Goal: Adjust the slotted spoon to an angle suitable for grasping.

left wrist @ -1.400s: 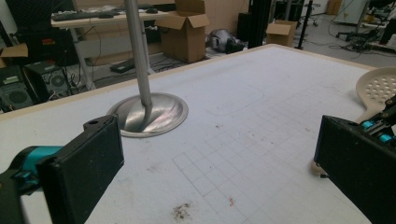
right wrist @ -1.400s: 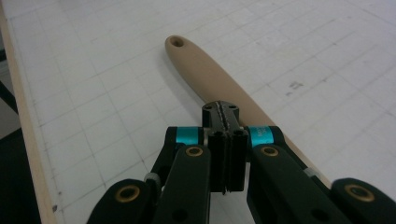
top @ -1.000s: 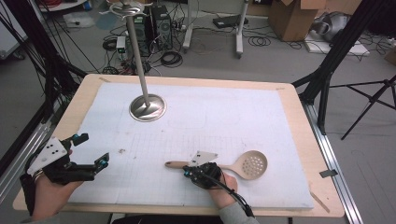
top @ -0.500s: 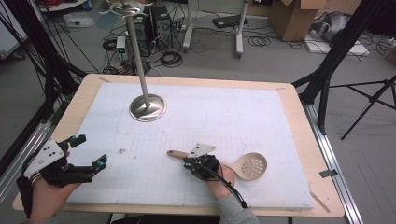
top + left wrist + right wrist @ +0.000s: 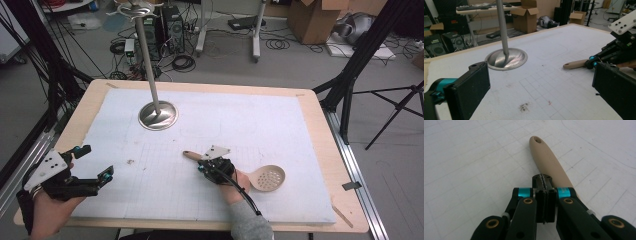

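A beige slotted spoon [image 5: 269,178] lies on the white mat, bowl to the right and handle pointing up-left. My right gripper [image 5: 204,165] rests over the middle of the handle [image 5: 546,155]. In the right gripper view its jaws [image 5: 545,180] are pressed together with nothing between them, and the handle runs along their right side. At the table's front left, my left gripper [image 5: 95,161] is held wide open and empty. In the left gripper view [image 5: 541,92] it faces the spoon handle [image 5: 575,64] and the right gripper [image 5: 611,52].
A metal pole on a round steel base [image 5: 158,116] stands at the back left of the mat [image 5: 506,58]. The white gridded mat [image 5: 280,125] covers a wooden table. Boxes, cables and stands sit on the floor behind.
The spoon's handle end has swung away from me while the bowl stayed put. The right gripper moved slightly forward with it. The left gripper barely shifted.
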{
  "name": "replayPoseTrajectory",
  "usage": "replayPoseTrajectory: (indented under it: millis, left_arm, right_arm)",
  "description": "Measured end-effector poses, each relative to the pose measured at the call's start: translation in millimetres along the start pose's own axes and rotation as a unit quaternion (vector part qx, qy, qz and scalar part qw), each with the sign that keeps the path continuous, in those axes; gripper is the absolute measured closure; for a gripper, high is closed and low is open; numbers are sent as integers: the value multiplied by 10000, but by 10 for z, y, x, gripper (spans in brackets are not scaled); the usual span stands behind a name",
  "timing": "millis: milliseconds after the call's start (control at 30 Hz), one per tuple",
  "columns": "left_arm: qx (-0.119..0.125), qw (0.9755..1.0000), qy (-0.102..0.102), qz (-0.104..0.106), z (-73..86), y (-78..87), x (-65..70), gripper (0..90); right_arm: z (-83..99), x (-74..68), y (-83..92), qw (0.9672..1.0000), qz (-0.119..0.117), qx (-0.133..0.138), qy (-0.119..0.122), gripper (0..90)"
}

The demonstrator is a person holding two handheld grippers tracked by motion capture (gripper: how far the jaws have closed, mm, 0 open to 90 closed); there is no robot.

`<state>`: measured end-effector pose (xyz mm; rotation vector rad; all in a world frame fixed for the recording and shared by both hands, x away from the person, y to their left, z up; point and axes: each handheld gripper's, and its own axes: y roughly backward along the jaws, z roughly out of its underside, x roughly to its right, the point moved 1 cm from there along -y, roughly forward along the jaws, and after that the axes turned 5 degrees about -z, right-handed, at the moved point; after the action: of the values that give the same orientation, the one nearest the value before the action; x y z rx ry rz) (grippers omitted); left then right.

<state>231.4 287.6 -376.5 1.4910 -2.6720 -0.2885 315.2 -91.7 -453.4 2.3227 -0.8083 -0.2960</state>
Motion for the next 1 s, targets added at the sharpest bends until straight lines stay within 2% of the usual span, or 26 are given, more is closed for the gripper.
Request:
replayPoseTrajectory:
  millis: [400,600,833,900,1000]
  left_arm:
    - [1,10000,9,-8,6,12,-8,18]
    - [17,10000,13,-2,3,17,-3,18]
    - [10,10000,14,2,5,8,-7,18]
    - [3,10000,25,-7,9,7,-13,18]
    - [-6,10000,22,-19,14,12,-21,18]
  right_arm:
    - [-33,71,-62,9996,264,30,-73,900]
    - [-45,109,-74,9994,302,40,-138,900]
    - [-52,110,-33,9996,152,109,-233,900]
    - [-79,94,38,9996,34,191,-223,900]
    - [-96,91,90,9996,-25,228,-182,899]
